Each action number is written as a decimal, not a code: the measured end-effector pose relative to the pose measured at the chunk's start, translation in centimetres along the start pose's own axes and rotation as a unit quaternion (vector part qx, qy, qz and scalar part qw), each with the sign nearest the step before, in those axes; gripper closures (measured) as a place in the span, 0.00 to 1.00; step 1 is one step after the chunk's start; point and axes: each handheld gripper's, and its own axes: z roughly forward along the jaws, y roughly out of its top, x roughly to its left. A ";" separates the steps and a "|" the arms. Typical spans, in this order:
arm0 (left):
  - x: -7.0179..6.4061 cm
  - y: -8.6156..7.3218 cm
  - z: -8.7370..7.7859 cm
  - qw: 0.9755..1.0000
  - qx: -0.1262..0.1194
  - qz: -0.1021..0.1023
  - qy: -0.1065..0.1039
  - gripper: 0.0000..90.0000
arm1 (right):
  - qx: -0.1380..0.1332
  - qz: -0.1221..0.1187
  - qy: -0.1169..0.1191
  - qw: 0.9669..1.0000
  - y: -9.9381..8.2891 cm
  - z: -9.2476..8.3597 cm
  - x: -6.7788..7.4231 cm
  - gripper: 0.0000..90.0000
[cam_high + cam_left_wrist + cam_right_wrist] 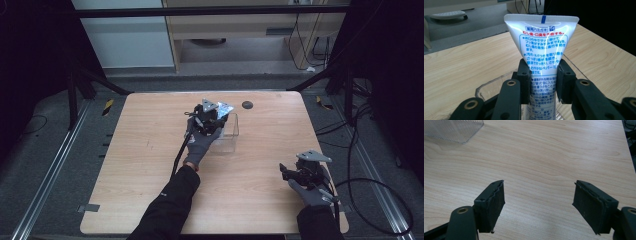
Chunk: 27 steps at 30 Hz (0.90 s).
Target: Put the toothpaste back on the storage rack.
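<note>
My left gripper (541, 80) is shut on a white toothpaste tube (542, 45) with blue and red print, held upright with its flat crimped end on top. The tube's lower part hangs inside a clear plastic container (489, 86). From above, the left gripper (210, 119) hovers over that clear container (227, 137) near the table's middle, with the tube (225, 108) poking out at its top. My right gripper (539, 205) is open above bare wood, nothing between its jaws. In the high view the right gripper (287, 172) sits near the table's front right.
The wooden table (150, 165) has a small dark round spot (247, 105) near its far edge. A corner of the clear container (454, 130) appears at the top left of the right gripper view. Cables (380, 190) lie on the floor to the right.
</note>
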 end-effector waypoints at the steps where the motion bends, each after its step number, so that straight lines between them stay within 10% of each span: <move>1: 0.0 -0.1 0.0 1.000 0.001 0.002 0.001 0.76 | 0.000 0.000 0.000 1.000 0.0 0.0 0.0 0.28; 27: -0.8 -1.8 0.2 1.000 0.019 0.010 0.001 0.63 | 0.000 -0.001 -0.004 1.000 0.1 -0.1 0.0 0.27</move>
